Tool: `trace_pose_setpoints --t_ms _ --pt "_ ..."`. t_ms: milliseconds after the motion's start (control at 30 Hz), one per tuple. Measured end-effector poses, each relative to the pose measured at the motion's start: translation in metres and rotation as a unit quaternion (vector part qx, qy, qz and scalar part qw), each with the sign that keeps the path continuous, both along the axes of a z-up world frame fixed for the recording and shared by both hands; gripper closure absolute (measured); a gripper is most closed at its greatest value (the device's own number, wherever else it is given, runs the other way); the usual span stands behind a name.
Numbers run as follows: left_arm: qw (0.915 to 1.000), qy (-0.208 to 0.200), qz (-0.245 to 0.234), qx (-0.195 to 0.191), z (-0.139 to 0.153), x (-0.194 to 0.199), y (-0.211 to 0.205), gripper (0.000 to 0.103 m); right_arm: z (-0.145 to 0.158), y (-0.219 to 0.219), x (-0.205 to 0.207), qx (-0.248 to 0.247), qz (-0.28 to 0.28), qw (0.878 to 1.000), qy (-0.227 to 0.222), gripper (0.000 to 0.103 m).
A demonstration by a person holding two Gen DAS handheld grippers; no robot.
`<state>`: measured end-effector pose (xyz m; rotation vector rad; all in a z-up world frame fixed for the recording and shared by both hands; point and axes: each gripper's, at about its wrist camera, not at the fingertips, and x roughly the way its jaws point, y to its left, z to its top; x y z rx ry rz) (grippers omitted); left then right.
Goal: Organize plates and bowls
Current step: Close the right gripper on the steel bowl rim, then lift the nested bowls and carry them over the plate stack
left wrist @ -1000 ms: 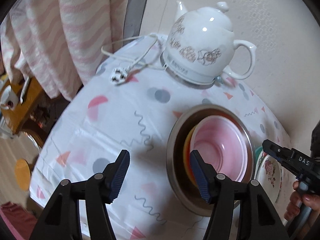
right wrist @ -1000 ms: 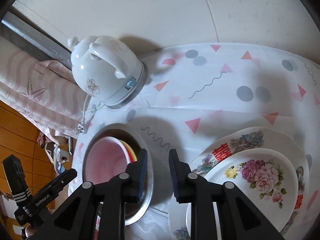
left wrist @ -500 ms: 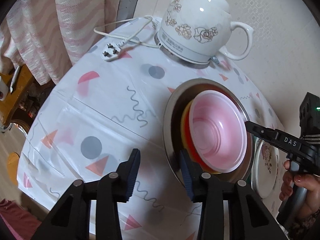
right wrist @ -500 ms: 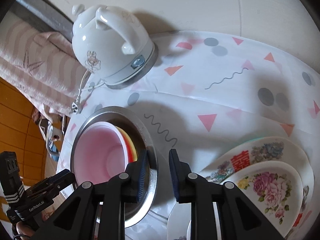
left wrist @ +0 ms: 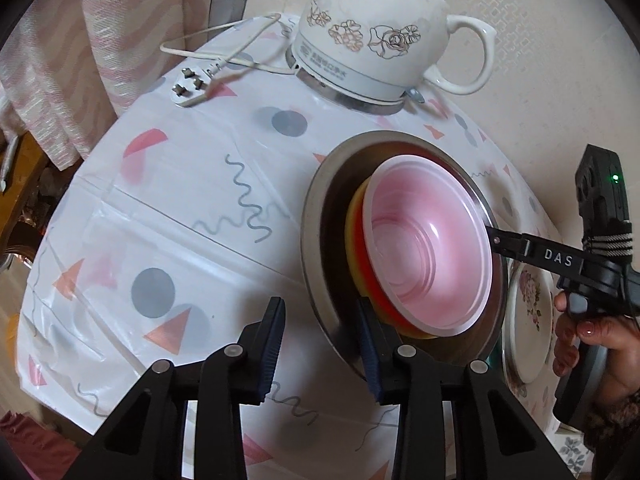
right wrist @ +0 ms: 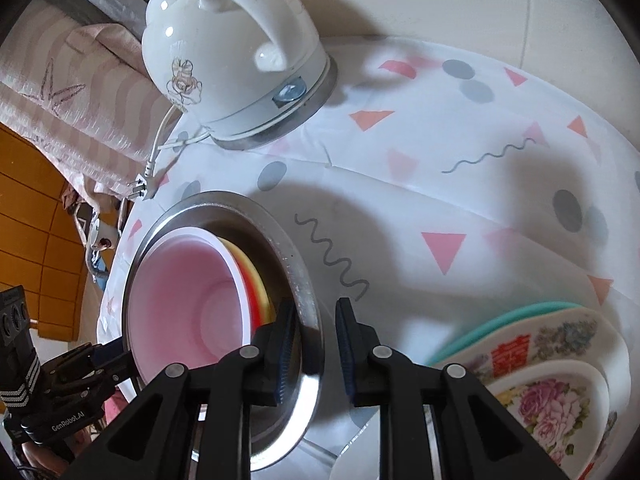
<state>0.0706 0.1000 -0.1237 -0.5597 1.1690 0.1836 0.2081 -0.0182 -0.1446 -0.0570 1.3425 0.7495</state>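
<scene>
The pink bowl (left wrist: pixel 430 250) sits nested on red and yellow bowls inside the steel basin (left wrist: pixel 320 240), midway along the tabletop (left wrist: pixel 160 220) toward its wall edge, below the kettle (left wrist: pixel 376 36). It looks light, thin plastic, slick and springy; its rim is probably your best hold. Your left tongs (left wrist: pixel 322 354) straddle the basin's near rim, jaws narrowed and just been closing, pads not yet pressing. Your right tongs (right wrist: pixel 312 350) straddle the opposite rim, jaws narrow and likewise closing, metal between them but daylight showing on the outer side. Flowered plates (right wrist: pixel 560 384) stack at the tabletop's near right edge.
</scene>
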Motion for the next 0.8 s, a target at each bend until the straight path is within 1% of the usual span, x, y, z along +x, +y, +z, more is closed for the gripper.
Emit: trace_pose_setpoints --t_ms 67,133,200,233,267,333,500,600,700,800 --pt "1.0000 -0.002 -0.002 -0.002 -0.001 0.000 0.000 0.067 -0.001 0.001 0.000 0.004 0.003 1.000 0.003 0.089" --pt "1.0000 -0.006 -0.001 -0.006 -0.002 -0.001 0.001 0.068 -0.002 0.002 0.002 0.012 0.001 1.000 0.008 0.090" --pt "0.9998 -0.013 -0.003 -0.012 -0.002 0.000 0.001 0.077 -0.002 0.003 0.002 0.014 0.005 1.000 0.008 0.090" --pt "0.9998 -0.017 -0.007 -0.012 -0.001 0.001 0.000 0.079 -0.002 0.003 0.002 0.014 0.007 1.000 0.008 0.090" --pt "0.9997 -0.021 -0.013 -0.007 0.000 0.002 -0.002 0.083 -0.002 0.003 0.003 0.016 0.007 1.000 0.009 0.091" --pt "0.9996 -0.022 -0.018 0.004 0.001 0.005 -0.005 0.083 -0.002 0.002 0.004 0.018 0.005 1.000 0.011 0.091" --pt "0.9996 -0.025 -0.013 -0.001 -0.001 0.004 -0.001 0.083 -0.001 0.001 0.004 0.025 0.002 1.000 0.015 0.092" --pt "0.9995 -0.030 -0.013 -0.003 0.002 0.001 0.000 0.083 0.005 -0.001 0.001 0.033 0.001 0.999 0.009 0.092" --pt "0.9990 -0.039 -0.021 0.000 0.007 0.002 -0.001 0.083 0.013 -0.006 -0.001 0.041 -0.006 0.999 0.001 0.092" --pt "0.9981 -0.048 -0.040 0.001 0.015 0.008 -0.002 0.083 0.023 -0.012 -0.003 0.052 -0.020 0.998 -0.013 0.092"
